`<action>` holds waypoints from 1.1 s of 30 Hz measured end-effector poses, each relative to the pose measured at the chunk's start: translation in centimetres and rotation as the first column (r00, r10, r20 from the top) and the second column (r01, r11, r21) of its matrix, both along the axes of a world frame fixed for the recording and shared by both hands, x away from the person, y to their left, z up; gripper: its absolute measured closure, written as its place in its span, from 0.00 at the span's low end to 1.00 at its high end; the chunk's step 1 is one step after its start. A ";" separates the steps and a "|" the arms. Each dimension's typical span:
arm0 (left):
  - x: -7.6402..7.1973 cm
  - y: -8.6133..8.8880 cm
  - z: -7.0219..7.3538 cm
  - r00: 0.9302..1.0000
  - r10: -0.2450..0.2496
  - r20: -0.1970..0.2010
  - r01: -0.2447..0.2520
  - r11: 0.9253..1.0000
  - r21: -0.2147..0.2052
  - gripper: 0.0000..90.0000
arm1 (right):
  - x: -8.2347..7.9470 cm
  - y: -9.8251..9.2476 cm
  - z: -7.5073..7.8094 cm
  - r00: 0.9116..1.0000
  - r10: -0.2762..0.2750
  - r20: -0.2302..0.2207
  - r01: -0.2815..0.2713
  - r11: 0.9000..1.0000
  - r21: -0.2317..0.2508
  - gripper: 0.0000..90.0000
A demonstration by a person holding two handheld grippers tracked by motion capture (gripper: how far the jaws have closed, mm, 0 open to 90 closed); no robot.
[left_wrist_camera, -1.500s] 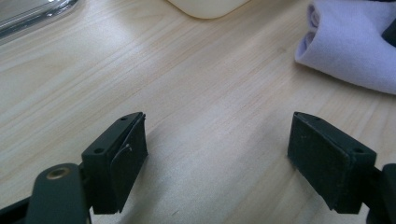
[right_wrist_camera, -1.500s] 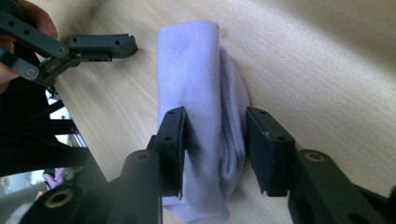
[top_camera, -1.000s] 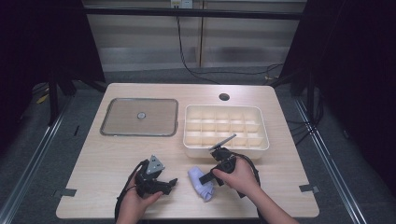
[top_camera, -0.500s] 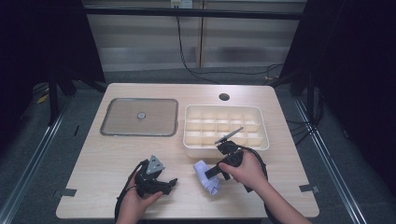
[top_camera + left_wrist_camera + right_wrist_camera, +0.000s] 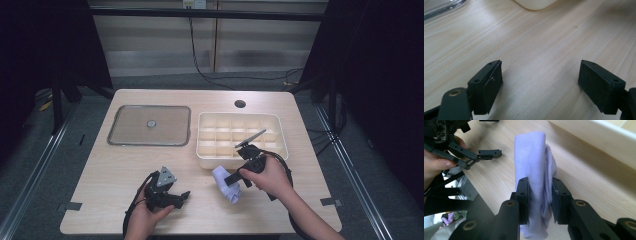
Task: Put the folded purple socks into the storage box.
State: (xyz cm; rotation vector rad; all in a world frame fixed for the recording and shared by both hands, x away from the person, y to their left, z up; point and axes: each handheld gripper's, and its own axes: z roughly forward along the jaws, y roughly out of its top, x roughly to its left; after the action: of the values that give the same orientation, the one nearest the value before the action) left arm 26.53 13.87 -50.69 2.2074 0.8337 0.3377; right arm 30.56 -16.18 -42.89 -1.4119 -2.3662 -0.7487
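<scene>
Gripping a lilac rolled cloth point(image 5: 534, 167), the right gripper point(image 5: 539, 202) hangs over the table point(image 5: 125, 165) (left gripper point(image 5: 541, 85) fingers spread wide).

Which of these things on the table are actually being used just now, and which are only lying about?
In use:
- rolled lilac cloth, clamped in the right gripper
- cream compartment tray, close beside it

Lying about:
- glass lid
- left gripper, open over bare table
</scene>
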 end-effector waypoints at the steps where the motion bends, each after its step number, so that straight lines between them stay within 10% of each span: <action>1: 0.0 0.0 0.0 1.000 0.000 0.000 0.000 1.000 0.001 0.21 | 0.0 -0.1 0.1 1.000 0.003 -0.001 -0.003 1.000 -0.005 0.79; 33: 0.0 0.0 0.0 1.000 0.000 0.001 0.000 1.000 -0.001 0.21 | 1.5 -3.2 4.9 1.000 -0.015 0.024 0.017 0.997 -0.078 0.79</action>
State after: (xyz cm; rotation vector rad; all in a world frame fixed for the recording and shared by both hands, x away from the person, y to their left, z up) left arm 26.54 13.85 -50.70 2.2058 0.8328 0.3384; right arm 32.01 -19.42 -38.01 -1.4627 -2.4293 -0.6870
